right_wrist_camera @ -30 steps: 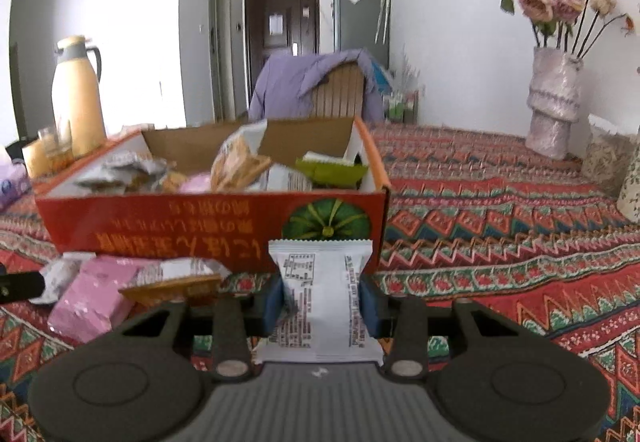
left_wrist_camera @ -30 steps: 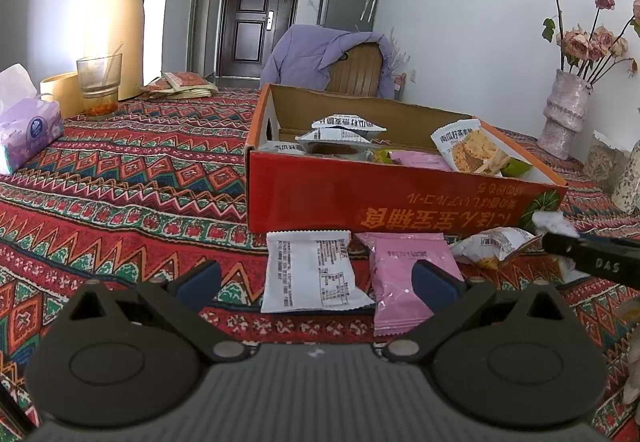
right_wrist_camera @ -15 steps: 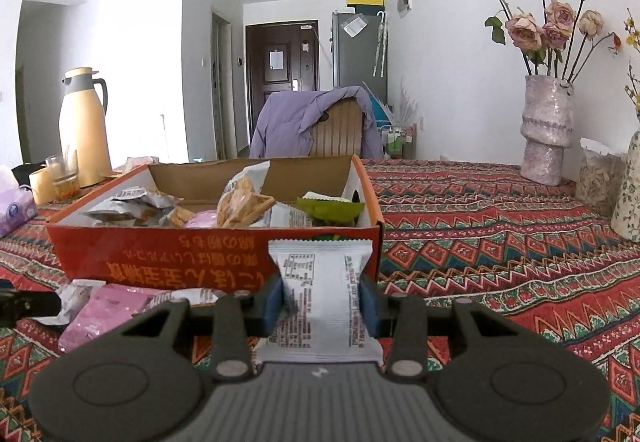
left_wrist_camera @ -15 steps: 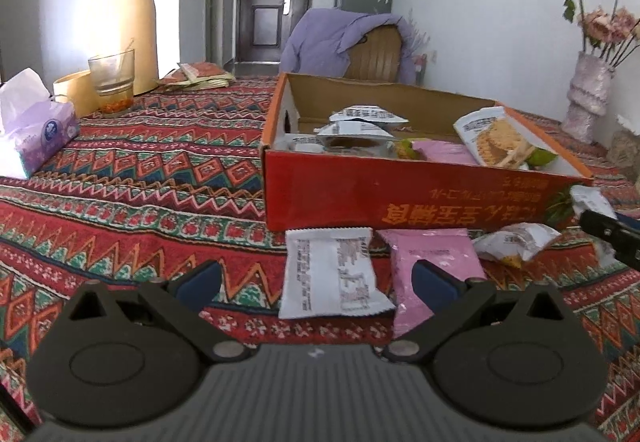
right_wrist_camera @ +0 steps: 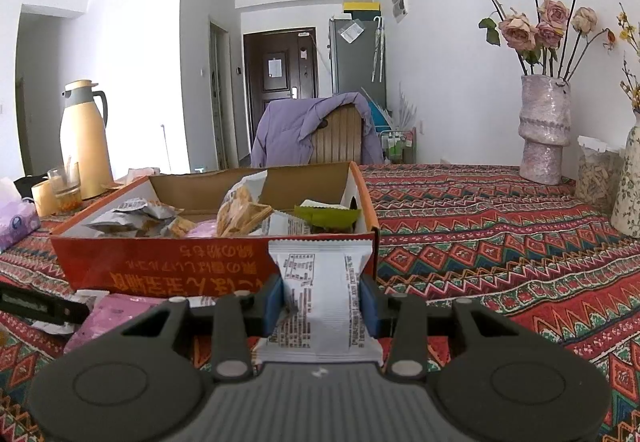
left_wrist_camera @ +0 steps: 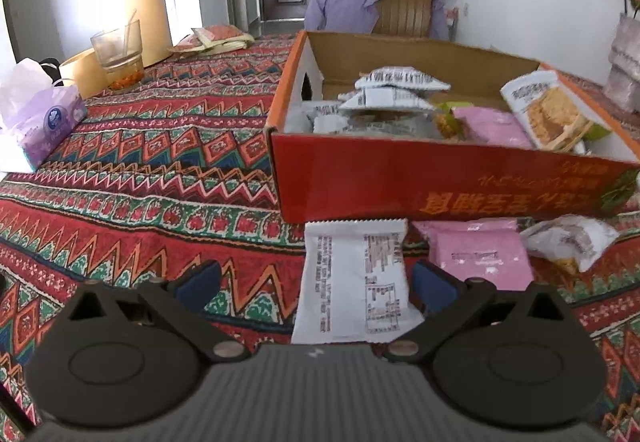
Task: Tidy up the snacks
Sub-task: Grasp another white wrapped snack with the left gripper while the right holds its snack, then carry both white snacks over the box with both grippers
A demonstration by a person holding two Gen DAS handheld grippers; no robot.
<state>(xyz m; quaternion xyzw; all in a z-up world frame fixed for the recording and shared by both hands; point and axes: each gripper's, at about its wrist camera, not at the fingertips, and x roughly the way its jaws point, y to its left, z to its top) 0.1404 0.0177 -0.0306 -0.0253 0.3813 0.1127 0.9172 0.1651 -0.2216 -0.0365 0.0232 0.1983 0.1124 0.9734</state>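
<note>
Holding a white packet [right_wrist_camera: 320, 298] pinched in my right gripper [right_wrist_camera: 320, 300], I face the red snack box [right_wrist_camera: 208, 262] just ahead, its open top above packet height; left gripper [left_wrist_camera: 316, 282] gapes wide.

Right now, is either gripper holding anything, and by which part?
The right gripper pinches a white snack packet across its middle, by the side edges. The left gripper is open, holding nothing.
</note>
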